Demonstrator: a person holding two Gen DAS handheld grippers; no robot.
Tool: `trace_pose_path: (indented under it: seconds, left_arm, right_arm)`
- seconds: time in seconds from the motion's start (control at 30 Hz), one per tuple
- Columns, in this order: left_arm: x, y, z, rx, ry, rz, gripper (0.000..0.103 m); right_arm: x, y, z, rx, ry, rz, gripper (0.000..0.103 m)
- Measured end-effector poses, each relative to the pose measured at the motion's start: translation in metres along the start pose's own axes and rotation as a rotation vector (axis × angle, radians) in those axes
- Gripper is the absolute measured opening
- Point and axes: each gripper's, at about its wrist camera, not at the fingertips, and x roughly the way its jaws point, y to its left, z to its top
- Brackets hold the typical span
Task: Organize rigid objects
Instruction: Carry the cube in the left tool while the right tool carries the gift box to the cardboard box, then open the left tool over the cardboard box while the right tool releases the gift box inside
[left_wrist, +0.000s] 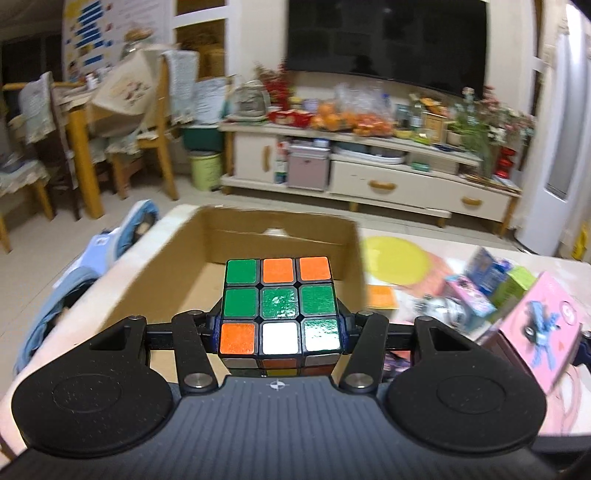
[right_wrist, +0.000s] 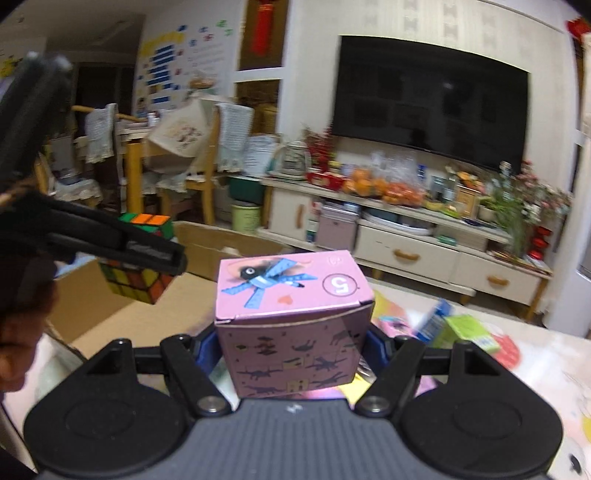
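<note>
A cluttered living room with a dark television (left_wrist: 386, 37) is sitting behind a table (right_wrist: 546, 354) carrying an open cardboard box (left_wrist: 177, 258). The left gripper (left_wrist: 280, 325) is pinching a hard, glossy puzzle cube (left_wrist: 280, 306) above the box, and the right gripper (right_wrist: 293, 347) is clamping a thin pink carton (right_wrist: 291, 317) beside it. Each load is probably best lowered level into the box before the fingers are spreading, the carton gently, since its card walls are likely crushing easily

one puzzle cube (left_wrist: 279, 306), one cardboard box (left_wrist: 184, 258), one pink box (right_wrist: 295, 321)
</note>
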Motion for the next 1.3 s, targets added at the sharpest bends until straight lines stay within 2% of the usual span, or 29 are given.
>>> trace_pose_path:
  seconds: [0.23,0.5,0.73,0.8,0.87,1.07,1.2,1.3]
  left_arm:
    - [0.014,0.018,0.009,-0.053,0.032,0.103,0.064]
    - [0.015,0.024,0.015,-0.098,0.050,0.122,0.063]
    - [0.014,0.027,0.017,-0.118,0.060,0.145,0.063]
    - [0.013,0.027,0.018,-0.113,0.058,0.149,0.068]
    - [0.011,0.026,0.018,-0.111,0.054,0.149,0.074]
    - [0.009,0.026,0.019,-0.091,0.034,0.147,0.098]
    - [0.009,0.028,0.020,-0.084,0.027,0.135,0.100]
    - [0.009,0.030,0.019,-0.080,0.025,0.116,0.103]
  right_arm:
    - [0.018,0.028,0.018,-0.068,-0.012,0.090,0.074]
    - [0.036,0.056,0.021,-0.146,0.002,0.164,0.074]
    - [0.049,0.066,0.013,-0.165,0.041,0.209,0.075]
    - [0.050,0.071,0.011,-0.181,0.045,0.224,0.077]
    - [0.049,0.075,0.010,-0.193,0.043,0.231,0.085]
    - [0.036,0.074,0.005,-0.179,0.023,0.225,0.087]
    - [0.026,0.066,0.005,-0.137,0.004,0.197,0.088]
    - [0.023,0.058,0.005,-0.093,-0.003,0.169,0.096]
